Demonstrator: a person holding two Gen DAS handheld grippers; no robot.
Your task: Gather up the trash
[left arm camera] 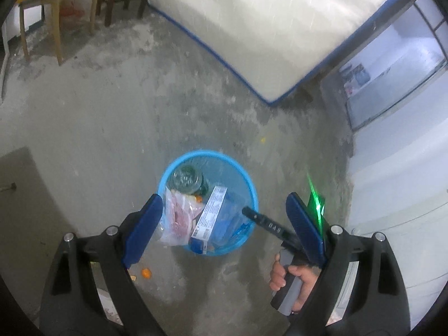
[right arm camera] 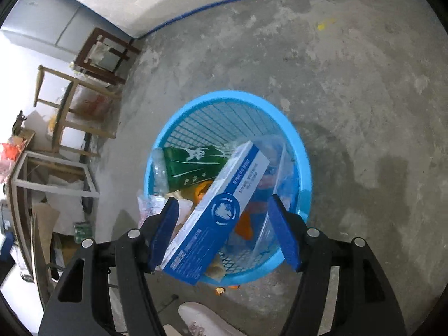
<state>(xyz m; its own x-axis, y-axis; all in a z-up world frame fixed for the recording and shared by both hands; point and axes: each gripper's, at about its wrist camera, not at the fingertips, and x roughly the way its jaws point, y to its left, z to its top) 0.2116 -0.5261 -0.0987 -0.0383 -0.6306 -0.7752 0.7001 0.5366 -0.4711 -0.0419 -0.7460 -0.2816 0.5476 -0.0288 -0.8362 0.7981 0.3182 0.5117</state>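
A blue mesh trash basket (left arm camera: 249,182) (right arm camera: 303,162) stands on the concrete floor. In it lie a long blue-and-white box (left arm camera: 208,215) (right arm camera: 221,210), a clear plastic bottle (left arm camera: 186,179), a green packet (right arm camera: 193,162), a pink-printed plastic bag (left arm camera: 179,215) and orange peel (right arm camera: 243,225). My left gripper (left arm camera: 224,224) is open and empty above the basket. My right gripper (right arm camera: 224,229) is open just over the basket, with the box leaning on the rim between its fingers. The right gripper and the hand holding it (left arm camera: 291,277) show in the left wrist view.
Orange peel scraps (left arm camera: 145,273) (right arm camera: 224,289) lie on the floor beside the basket. A white mattress with blue trim (left arm camera: 252,28) lies beyond. Wooden stools (left arm camera: 56,14) (right arm camera: 70,106) and cluttered frames stand to the side. A white shoe (right arm camera: 201,319) is at the bottom edge.
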